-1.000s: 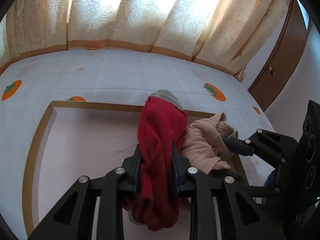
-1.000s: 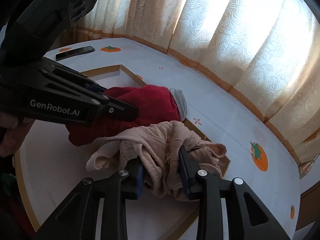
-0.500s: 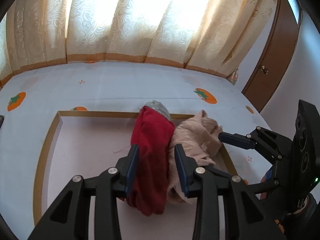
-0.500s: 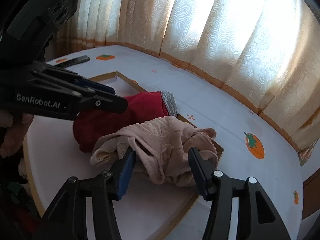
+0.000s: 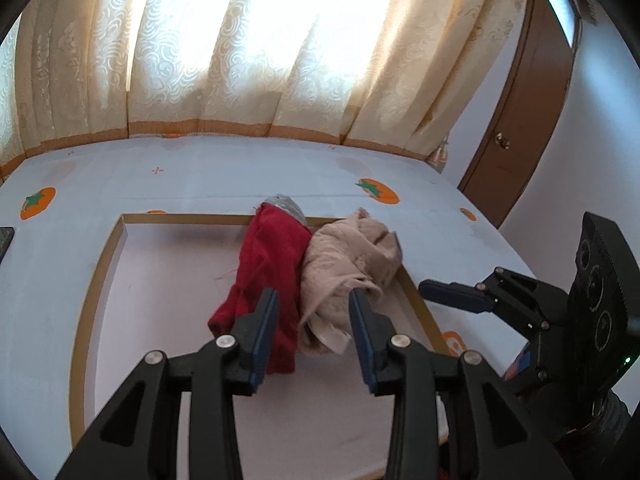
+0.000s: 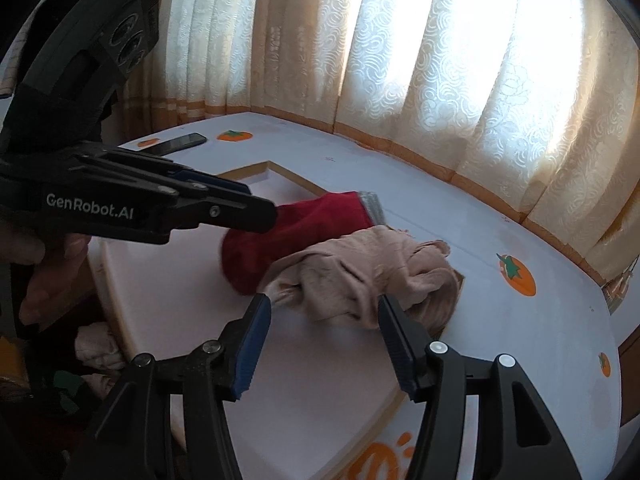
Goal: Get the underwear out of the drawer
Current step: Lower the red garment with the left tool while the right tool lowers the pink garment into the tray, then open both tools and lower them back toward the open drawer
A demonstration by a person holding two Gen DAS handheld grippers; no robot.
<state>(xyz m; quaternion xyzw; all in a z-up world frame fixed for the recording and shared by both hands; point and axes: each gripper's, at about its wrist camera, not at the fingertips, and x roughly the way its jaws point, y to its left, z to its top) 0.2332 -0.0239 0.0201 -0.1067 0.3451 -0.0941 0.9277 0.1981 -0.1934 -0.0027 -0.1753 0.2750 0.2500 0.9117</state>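
Red underwear (image 5: 272,276) and beige underwear (image 5: 352,268) lie touching side by side on the white pad (image 5: 168,280), out of the drawer, near its 1 o'clock corner. Left gripper (image 5: 313,312) jaws spread, nothing pinched; cloth sits just past the tips. Right gripper (image 6: 324,316) jaws spread wide, empty, beige pile just ahead. Only the right view shows a phone (image 6: 176,143) at 11 o'clock, a hand (image 6: 52,268) and clothes (image 6: 96,350) below the pad's 8 o'clock edge. Only the left view shows the door (image 5: 520,120) at 2. Pad's left half bare; gold rim (image 5: 92,292) bounds it.
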